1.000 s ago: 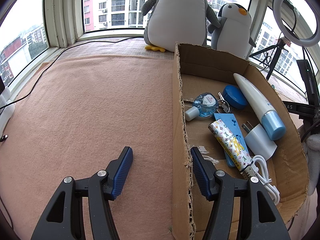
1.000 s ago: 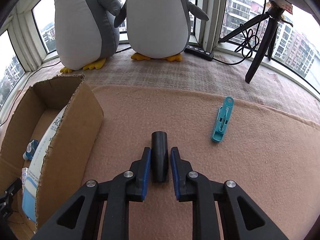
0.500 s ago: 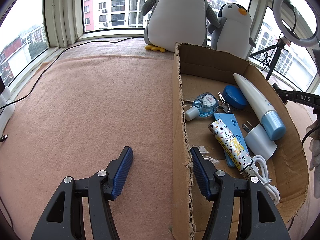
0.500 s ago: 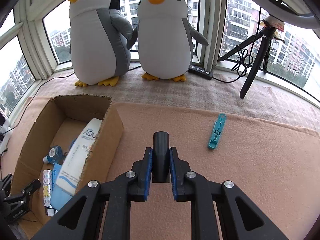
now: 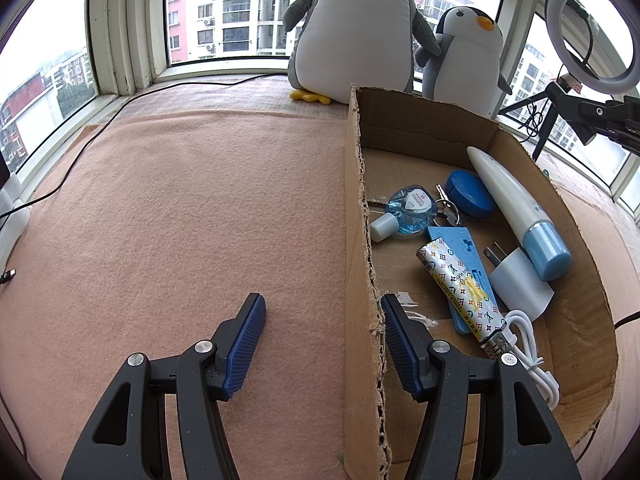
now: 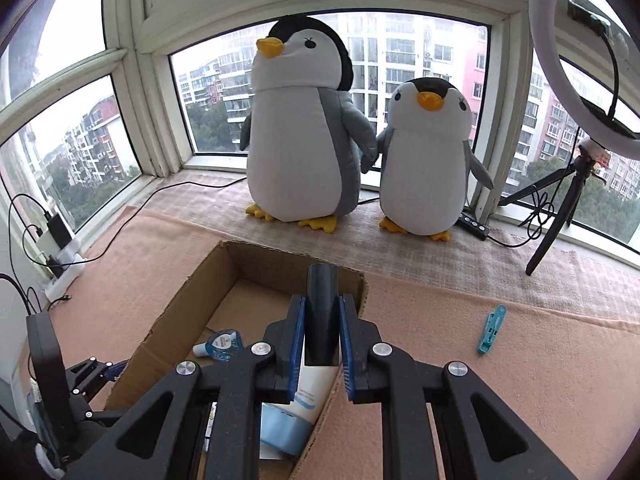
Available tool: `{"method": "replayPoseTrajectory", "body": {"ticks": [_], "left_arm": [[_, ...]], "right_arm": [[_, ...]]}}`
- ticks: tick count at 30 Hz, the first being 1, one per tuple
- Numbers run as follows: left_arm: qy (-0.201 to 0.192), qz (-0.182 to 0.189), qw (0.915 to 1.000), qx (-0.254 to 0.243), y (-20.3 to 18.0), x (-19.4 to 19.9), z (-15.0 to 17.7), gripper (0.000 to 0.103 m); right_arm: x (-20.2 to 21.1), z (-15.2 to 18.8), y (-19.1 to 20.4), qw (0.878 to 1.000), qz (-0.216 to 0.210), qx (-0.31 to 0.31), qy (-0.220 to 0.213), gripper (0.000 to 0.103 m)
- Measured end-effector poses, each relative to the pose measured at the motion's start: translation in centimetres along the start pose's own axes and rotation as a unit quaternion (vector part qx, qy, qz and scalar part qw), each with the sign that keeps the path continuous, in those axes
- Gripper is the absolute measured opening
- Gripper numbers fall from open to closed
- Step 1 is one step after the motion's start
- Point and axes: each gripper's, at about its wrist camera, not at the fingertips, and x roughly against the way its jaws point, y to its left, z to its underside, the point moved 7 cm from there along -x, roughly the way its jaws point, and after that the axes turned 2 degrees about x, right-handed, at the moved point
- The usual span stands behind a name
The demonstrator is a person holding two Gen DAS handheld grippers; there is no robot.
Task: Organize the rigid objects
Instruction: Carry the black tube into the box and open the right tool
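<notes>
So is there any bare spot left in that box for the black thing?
Yes. The box's far end, between its back wall and the blue disc, is bare cardboard. The near half is crowded: tube, charger, cable. The black cylinder sits in the right gripper.

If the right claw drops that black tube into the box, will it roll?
Likely: the black tube looks round, smooth and rigid. It probably won't travel far, since the cardboard box walls and the white bottle would stop it.

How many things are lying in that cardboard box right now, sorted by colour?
Blue: 3, a small bottle, a round case, a flat card
White: 3, a tube, a plug, a cable
Patterned: 1, a lighter
Metal: 1, keys
Total: 8
</notes>
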Motion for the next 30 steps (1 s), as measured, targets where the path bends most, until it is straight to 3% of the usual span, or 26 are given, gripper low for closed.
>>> {"method": "replayPoseTrajectory", "body": {"ticks": [9,20,21,23,25,30], "left_arm": [[0.0,0.0,1.0,0.0,0.1,0.0,0.0,0.063],[0.0,0.0,1.0,0.0,0.1,0.0,0.0,0.063],[0.0,0.0,1.0,0.0,0.1,0.0,0.0,0.063],[0.0,0.0,1.0,0.0,0.1,0.0,0.0,0.063],[0.0,0.0,1.0,0.0,0.1,0.0,0.1,0.064],[0.0,0.0,1.0,0.0,0.0,0.0,0.1,0.064]], "right_arm": [[-2.8,1.0,5.5,0.997,-0.055,0.033,0.04,0.015],[-4.9,2.1,6.0,0.996,-0.06,0.025,0.062,0.016],[-4.9,2.1,6.0,0.996,-0.062,0.025,0.062,0.018],[-4.8,1.9,6.0,0.996,-0.065,0.024,0.06,0.042],[-4.6,1.8,5.9,0.997,-0.059,0.027,0.052,0.058],[-4.1,1.4,5.4,0.997,-0.055,0.023,0.044,0.059]]}}
